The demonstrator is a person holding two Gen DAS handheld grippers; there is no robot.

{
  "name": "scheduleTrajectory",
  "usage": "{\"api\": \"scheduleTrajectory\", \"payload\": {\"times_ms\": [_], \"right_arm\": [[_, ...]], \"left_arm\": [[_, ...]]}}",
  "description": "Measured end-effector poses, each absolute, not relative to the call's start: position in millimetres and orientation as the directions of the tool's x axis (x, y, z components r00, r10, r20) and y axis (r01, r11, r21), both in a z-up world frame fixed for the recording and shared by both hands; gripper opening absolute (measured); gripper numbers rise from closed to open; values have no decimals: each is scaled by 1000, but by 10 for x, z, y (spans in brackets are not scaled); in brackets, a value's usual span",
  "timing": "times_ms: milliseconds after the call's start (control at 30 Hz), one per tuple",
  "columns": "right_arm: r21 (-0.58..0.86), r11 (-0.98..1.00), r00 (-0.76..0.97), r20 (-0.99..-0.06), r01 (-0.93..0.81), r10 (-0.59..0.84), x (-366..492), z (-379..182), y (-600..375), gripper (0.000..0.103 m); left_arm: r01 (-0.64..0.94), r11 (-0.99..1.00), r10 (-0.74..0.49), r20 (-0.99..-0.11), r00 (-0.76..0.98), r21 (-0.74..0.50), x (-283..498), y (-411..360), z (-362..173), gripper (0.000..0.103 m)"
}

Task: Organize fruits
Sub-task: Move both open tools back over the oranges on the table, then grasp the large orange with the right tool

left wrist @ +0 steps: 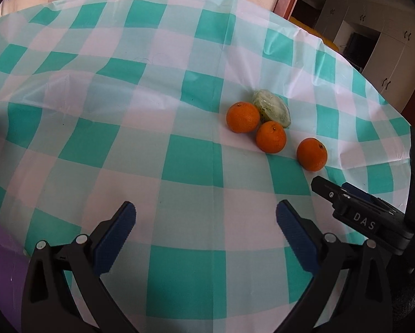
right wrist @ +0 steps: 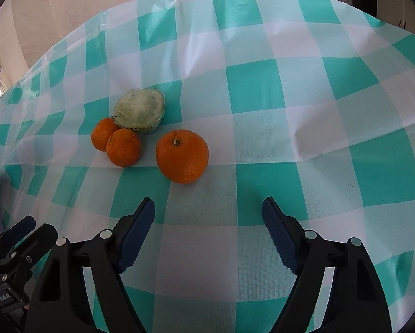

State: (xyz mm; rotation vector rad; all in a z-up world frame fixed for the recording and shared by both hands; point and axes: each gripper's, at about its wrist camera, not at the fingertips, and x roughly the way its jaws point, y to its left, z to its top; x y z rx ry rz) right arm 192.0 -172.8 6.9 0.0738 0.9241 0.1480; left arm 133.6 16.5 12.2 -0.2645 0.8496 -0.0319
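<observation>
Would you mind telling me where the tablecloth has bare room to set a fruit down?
The checked tablecloth is bare right of the lone orange and in front of both open grippers. It is crowded where two oranges press against the wrapped green fruit.

Three orange oranges [right wrist: 182, 156] lie on a teal-and-white checked tablecloth [right wrist: 262, 88].

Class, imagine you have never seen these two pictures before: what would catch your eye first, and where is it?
Three bright oranges stand out on the teal-and-white checked tablecloth: the lone orange sits nearest the open right gripper, apart from the other two. Those two huddle against a pale green plastic-wrapped fruit. The left gripper is open too.
</observation>
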Motion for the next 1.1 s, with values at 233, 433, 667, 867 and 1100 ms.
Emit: {"api": "scheduleTrajectory", "payload": {"times_ms": [233, 433, 667, 867, 1100], "right_arm": [[63, 988, 575, -807, -142, 135, 2288, 41, -1473, 77], [24, 991, 588, -803, -129, 96, 2336, 57, -1381, 48], [305, 950, 641, -742, 62, 197, 2142, 56, -2024, 43], [405, 903, 699, -687, 145, 196, 1950, 67, -2286, 44], [402, 905, 690, -695, 138, 204, 1982, 65, -2267, 44]], "left_arm": [[-68, 970, -130, -736, 664, -232, 1349, 135, 136, 101], [-76, 974, -113, -745, 657, -215, 1383, 118, 127, 101], [-25, 986, -110, -755, 646, -164, 1712, -124, 120, 88], [23, 987, -140, -765, 628, -162, 2115, -395, 93, 67], [86, 990, -139, -777, 614, -110, 2334, -687, 95, 55]]}}
